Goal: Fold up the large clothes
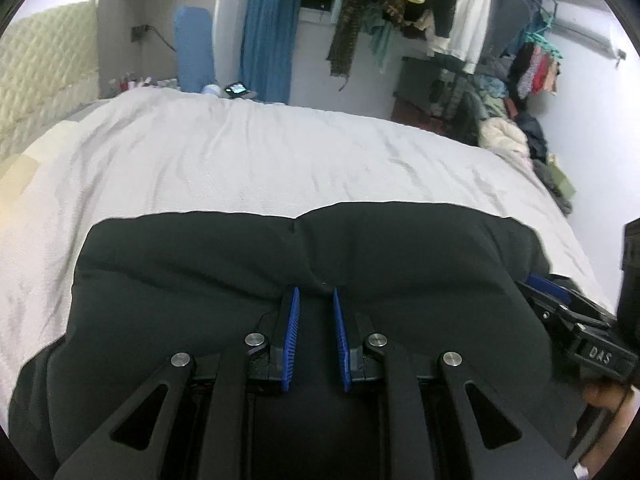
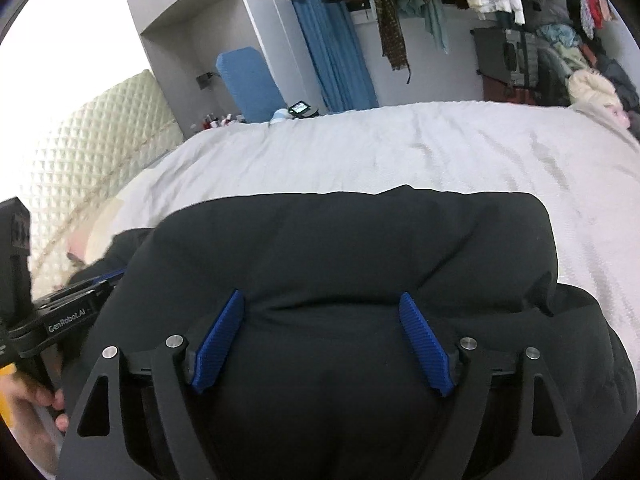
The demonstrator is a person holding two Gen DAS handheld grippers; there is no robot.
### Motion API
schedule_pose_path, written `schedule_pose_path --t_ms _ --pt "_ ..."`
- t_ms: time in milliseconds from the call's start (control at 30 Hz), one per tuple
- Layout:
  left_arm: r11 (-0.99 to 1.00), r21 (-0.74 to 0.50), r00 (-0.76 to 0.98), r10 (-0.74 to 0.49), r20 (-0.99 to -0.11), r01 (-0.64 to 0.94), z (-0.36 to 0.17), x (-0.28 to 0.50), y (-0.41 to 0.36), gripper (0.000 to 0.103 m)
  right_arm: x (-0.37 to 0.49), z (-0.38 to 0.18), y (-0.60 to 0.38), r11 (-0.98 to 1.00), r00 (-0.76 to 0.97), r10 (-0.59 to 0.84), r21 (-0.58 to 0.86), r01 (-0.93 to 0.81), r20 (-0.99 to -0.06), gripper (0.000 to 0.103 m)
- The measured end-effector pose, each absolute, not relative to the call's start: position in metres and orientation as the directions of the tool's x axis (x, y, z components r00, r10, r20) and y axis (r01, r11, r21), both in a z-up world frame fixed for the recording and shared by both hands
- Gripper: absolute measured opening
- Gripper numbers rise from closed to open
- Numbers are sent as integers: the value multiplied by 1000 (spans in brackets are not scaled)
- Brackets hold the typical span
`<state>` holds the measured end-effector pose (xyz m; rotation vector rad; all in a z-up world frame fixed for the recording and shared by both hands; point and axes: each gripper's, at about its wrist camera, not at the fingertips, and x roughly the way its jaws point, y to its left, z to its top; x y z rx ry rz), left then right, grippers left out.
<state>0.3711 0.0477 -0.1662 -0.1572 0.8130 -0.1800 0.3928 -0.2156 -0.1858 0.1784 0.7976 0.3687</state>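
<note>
A black padded garment (image 1: pixel 304 252) lies in a thick folded bundle on the white bed (image 1: pixel 224 152), filling the lower half of both wrist views.

Left claw (image 1: pixel 316 292): its blue pads (image 1: pixel 291 336) stand a narrow gap apart, their tips at a crease in the garment at lower centre of the frame. Dark fabric shows in the gap, but whether the pads pinch it cannot be told. The garment runs beneath and beyond the tips toward mid-frame, its far edge against the white bedding.

Right claw (image 2: pixel 322 294): the fingers are spread wide, the blue pads (image 2: pixel 218 340) well apart at lower centre, with the garment (image 2: pixel 352 248) bulging up between them. The pads rest against the fabric without closing on it.

The right claw also appears at the right edge of the left view, at the garment's side. The left claw appears at the lower left edge of the right view, likewise at the garment's flank.

Hanging clothes (image 1: pixel 400 0) occupy the upper centre and upper right; a quilted headboard (image 1: pixel 44 72) sits at upper left.
</note>
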Motion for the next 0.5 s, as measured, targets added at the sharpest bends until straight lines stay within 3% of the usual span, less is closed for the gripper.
schedule_pose_path --t_ms 133,300,400,500 --pt "944 -306 652 -308 -693 120 -154 368 69 18 380 -168 -248 882 632 465 385 -272 -619 80" --pt "911 -409 681 -335 -651 57 -140 352 124 21 366 -142 -304 894 695 422 395 -212 -583 80" --pt "889 -458 687 -349 -638 26 -140 337 157 68 364 -147 -339 871 688 436 463 -162 -580 80" --pt "907 -419 726 -267 -634 -32 -136 320 183 75 363 -162 -362 869 667 421 483 -104 -615 81"
